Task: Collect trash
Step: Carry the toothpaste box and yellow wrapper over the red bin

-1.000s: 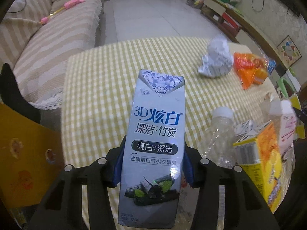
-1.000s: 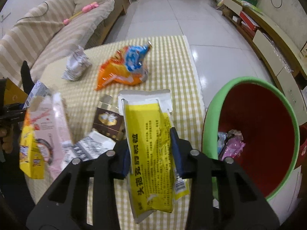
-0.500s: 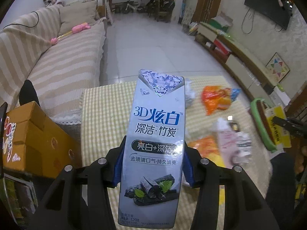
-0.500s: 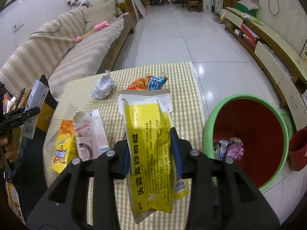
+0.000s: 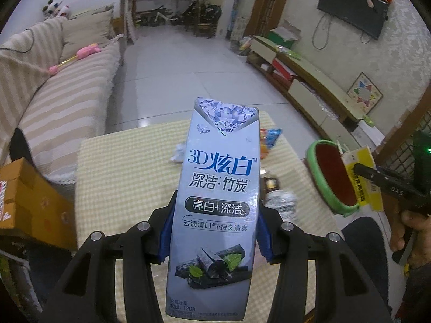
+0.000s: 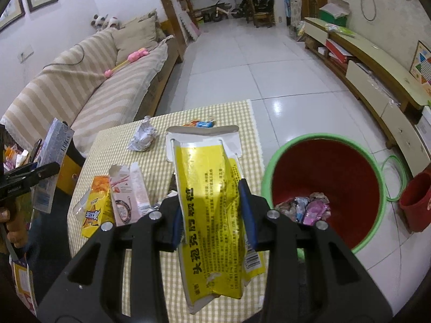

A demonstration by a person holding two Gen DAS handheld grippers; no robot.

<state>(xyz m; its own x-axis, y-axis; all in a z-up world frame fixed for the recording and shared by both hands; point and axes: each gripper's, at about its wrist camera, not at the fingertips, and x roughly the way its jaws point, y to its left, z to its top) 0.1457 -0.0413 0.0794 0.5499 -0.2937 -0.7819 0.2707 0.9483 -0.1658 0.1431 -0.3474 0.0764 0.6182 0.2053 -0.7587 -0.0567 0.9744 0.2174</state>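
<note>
In the left wrist view my left gripper (image 5: 215, 215) is shut on a tall silver-blue toothpaste box (image 5: 221, 167), held upright above the yellow checked table (image 5: 121, 175). My right gripper (image 6: 211, 204) is shut on a crumpled yellow medicine box (image 6: 212, 231), above the table's right edge. Just to its right, on the floor, stands the green bin with a red inside (image 6: 282, 150), holding several wrappers (image 6: 307, 207). On the table lie a crumpled white paper (image 6: 142, 137), an orange-blue snack bag (image 6: 202, 123), a yellow carton (image 6: 97, 210) and a pink carton (image 6: 129, 191).
A striped sofa (image 6: 80, 94) runs along the table's left side, with a cardboard box (image 5: 27, 196) near its end. A small red bucket (image 6: 417, 202) sits right of the bin. A low TV cabinet (image 6: 377, 75) lines the right wall. Tiled floor lies beyond.
Both grippers have risen and drawn back from the table, each still holding its box. The table looks smaller and farther, and the bin has come into the left wrist view.
</note>
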